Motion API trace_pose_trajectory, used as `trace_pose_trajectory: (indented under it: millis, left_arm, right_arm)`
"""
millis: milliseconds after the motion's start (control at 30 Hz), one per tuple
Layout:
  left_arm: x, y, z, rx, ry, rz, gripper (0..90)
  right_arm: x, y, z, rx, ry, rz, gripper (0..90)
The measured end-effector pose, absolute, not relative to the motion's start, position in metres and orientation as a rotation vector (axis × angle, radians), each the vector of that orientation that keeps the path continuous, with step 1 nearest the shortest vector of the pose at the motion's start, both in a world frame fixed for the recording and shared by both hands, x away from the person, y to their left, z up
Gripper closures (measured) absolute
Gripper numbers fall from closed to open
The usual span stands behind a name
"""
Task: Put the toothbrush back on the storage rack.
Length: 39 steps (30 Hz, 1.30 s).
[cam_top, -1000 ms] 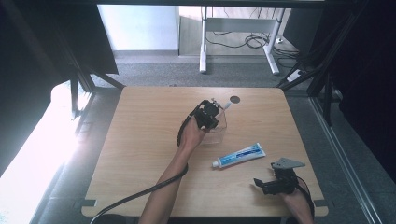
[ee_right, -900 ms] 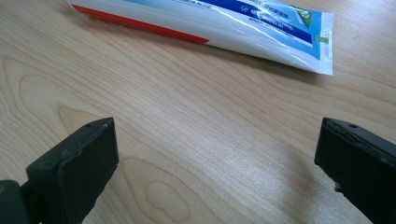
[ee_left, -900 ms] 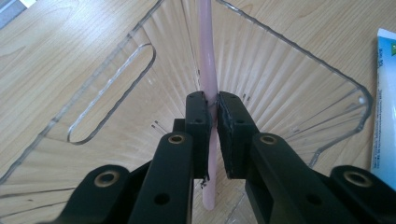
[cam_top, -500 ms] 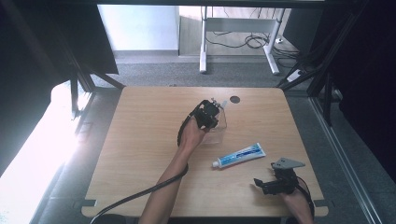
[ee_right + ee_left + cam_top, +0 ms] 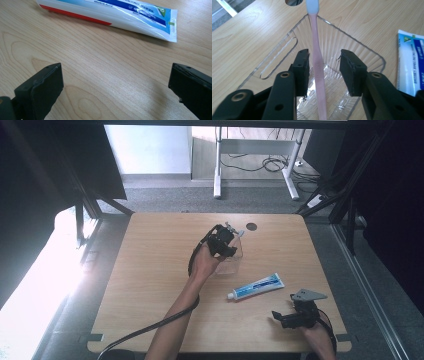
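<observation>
My left gripper hangs over a clear plastic container near the table's far middle. In the left gripper view a pink toothbrush stands slanted in the container, its white head resting on the far rim. It runs between the jaws of my left gripper, which have just been opening, and the pads stand off it. My right gripper rests open near the front right edge. Its jaws stand wide apart over bare wood, short of the blue and white toothpaste tube.
The toothpaste tube lies flat between the two hands. A round cable hole sits in the wooden table just beyond the container. The left gripper's cable trails off the front edge.
</observation>
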<state>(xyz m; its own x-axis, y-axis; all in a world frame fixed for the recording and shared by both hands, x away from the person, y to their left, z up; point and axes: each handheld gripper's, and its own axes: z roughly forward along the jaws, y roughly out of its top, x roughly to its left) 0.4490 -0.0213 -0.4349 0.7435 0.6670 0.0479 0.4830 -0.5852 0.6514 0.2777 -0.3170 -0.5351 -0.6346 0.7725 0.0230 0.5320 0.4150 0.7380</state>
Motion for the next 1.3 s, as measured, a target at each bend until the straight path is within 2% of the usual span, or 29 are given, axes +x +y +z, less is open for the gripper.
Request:
trace_pose_trajectory:
  millis: [33, 167, 300, 600, 867, 1300]
  left_arm:
    - [0.447, -0.020, -0.432, 2.308, 0.860, 0.382, 53.7]
    - [0.445, -0.017, -0.429, 2.299, 0.854, 0.383, 48.6]
    - [0.442, -0.010, -0.424, 2.266, 0.852, 0.367, 37.6]
    - [0.436, -0.001, -0.421, 2.240, 0.856, 0.318, 22.9]
    - [0.429, 0.008, -0.420, 2.242, 0.861, 0.331, 14.3]
    - [0.416, 0.024, -0.418, 2.229, 0.866, 0.339, 13.4]
  right_arm:
    - [0.278, -0.317, -0.535, 1.129, 2.354, 1.052, 0.0]
    - [0.278, -0.317, -0.535, 1.130, 2.354, 1.051, 0.0]
    - [0.278, -0.317, -0.535, 1.130, 2.354, 1.053, 0.0]
    - [0.277, -0.316, -0.535, 1.128, 2.353, 1.050, 0.0]
    - [0.277, -0.316, -0.535, 1.129, 2.354, 1.048, 0.0]
    - [0.277, -0.316, -0.535, 1.125, 2.354, 1.047, 0.0]
